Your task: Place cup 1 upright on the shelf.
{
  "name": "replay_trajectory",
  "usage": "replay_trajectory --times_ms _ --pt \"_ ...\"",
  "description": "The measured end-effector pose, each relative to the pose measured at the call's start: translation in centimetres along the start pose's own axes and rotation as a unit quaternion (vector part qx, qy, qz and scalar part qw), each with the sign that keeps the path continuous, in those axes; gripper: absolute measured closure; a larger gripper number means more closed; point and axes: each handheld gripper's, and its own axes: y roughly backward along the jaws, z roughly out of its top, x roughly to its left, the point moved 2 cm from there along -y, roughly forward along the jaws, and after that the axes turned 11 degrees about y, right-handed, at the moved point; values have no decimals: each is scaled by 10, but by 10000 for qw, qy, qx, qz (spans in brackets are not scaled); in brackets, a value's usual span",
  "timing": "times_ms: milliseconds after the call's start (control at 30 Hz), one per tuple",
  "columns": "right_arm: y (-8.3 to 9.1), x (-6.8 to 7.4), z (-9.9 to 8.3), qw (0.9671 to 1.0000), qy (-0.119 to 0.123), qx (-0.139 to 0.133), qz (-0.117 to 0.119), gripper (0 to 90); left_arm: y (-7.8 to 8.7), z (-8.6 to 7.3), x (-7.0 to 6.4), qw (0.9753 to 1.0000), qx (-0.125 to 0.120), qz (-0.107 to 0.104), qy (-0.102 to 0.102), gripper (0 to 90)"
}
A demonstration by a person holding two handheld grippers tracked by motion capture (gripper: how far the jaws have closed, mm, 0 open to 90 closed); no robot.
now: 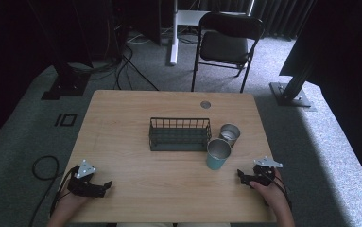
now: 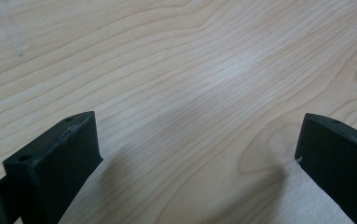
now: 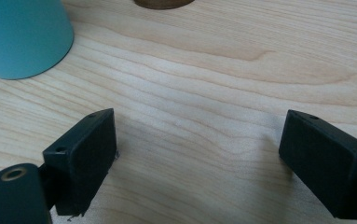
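We rest both grippers on the wooden table [image 1: 122, 123], low at its near edge and well apart from each other. Our left gripper [image 1: 104, 186] sits at the near left corner, and its jaws stand wide apart with nothing between them; in the left gripper view we see bare wood grain between the two black jaws of the left gripper [image 2: 195, 154]. Our right gripper [image 1: 241, 177] sits at the near right, held in our right hand [image 1: 274, 191], and its jaws are likewise spread wide with nothing clamped; in the right gripper view only table surface lies between the jaws of the right gripper [image 3: 197, 154].

The teal cup [image 1: 218, 154] stands upright just right of the table's middle, near our right gripper and a little to its far left, not touching it. In the right gripper view the teal cup [image 3: 20, 35] fills the upper left corner, clear of the jaws. Just beyond it, to its far right, stands a silver cup [image 1: 229, 135], close beside it; we cannot tell whether the two touch. A dark wire basket [image 1: 179, 135] sits at the table's middle, just left of both cups. A small round grommet [image 1: 205, 104] marks the far edge of the table, and a black chair [image 1: 226, 45] stands on the carpet beyond.
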Motion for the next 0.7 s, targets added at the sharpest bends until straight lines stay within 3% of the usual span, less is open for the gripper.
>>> replay_trajectory --times_ms 700 --pt "0 0 0 10000 0 1 0 107 -14 22 -36 9978 -120 -524 -395 4"
